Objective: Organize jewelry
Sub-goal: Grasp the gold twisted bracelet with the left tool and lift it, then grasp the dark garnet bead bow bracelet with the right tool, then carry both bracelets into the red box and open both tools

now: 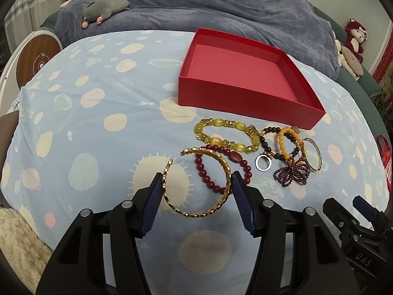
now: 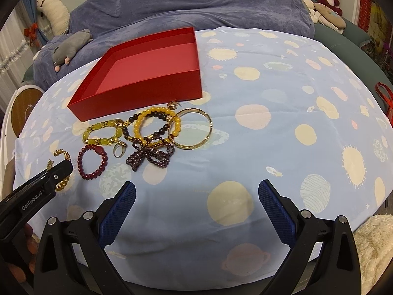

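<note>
I am bracketing the gold cuff bracelet (image 1: pixel 196 184) with my left gripper (image 1: pixel 197 180), its fingers touching either side of the cuff on the planet-print cloth (image 1: pixel 98 113) beside the red bead bracelet (image 1: pixel 221 169), while my right gripper (image 2: pixel 196 189) is hovering wide apart over bare cloth, well short of the red box (image 2: pixel 147 83).

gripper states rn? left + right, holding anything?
Left gripper: closed on the open gold cuff bracelet, pads touching both its sides.
Right gripper: open, holding nothing, over bare bedsheet.
</note>
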The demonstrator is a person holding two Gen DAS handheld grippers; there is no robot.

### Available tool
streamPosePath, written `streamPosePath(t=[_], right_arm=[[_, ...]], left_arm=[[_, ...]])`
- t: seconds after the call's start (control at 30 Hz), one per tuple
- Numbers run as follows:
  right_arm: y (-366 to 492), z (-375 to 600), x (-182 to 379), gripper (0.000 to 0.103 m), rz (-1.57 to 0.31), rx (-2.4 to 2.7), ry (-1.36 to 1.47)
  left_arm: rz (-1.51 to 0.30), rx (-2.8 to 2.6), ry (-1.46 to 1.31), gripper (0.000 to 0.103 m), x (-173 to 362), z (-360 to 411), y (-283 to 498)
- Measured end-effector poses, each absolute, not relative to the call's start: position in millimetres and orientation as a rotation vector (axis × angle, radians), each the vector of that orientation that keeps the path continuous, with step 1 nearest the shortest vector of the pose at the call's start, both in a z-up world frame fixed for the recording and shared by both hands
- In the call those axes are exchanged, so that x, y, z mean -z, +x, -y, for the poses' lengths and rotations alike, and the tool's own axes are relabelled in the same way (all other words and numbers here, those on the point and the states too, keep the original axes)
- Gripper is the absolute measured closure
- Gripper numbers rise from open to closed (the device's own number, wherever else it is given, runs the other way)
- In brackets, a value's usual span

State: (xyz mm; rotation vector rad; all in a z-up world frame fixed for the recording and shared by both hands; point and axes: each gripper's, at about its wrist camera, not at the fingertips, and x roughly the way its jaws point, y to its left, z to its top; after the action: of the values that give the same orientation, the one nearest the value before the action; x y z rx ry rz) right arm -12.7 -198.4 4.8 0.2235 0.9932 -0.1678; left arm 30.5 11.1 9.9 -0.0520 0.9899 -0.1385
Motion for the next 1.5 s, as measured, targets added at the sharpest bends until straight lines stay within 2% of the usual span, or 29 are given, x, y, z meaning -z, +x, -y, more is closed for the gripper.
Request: streamPosePath(t=[0.13, 0.37, 0.63, 0.7, 0.8, 0.87, 0.93, 1.13, 1.5], right_arm=[[-1, 184, -7, 0.008, -0.978, 0.110, 0.200], [25, 169, 6, 0.023, -1.007, 0.053, 0.203], [43, 161, 21, 0.052, -1.042, 0.044, 0.199], [44, 161, 23, 0.055, -1.036, 0.045, 0.195], [44, 161, 23, 0.066, -1.029, 0.050, 0.185], [43, 163, 23, 0.080, -1.026, 0.039, 0.193], [42, 164, 23, 0.088, -1.026, 0.033, 0.201], [30, 170, 16, 0.095, -1.015, 0.014, 0.245], [8, 196, -26, 0.096, -0.937, 0.008, 0.310]], left_arm=[[-0.999, 0.108, -0.062, 0.049, -7, -20, 32], [-1.010, 0.079, -0.076, 0.049, -2, -32, 33], [-1.024, 0.065, -0.093, 0.049, 4, -39, 34], [-1.026, 0.065, -0.090, 0.049, 5, -38, 33], [-1.031, 0.069, -0.095, 0.049, 6, -38, 33], [-1.033, 0.072, -0.097, 0.049, 7, -37, 33], [-1.033, 0.076, -0.096, 0.049, 7, -36, 32], [-1.023, 0.094, -0.082, 0.049, 2, -30, 29], [-0.985, 0.138, -0.048, 0.049, -24, -14, 30]])
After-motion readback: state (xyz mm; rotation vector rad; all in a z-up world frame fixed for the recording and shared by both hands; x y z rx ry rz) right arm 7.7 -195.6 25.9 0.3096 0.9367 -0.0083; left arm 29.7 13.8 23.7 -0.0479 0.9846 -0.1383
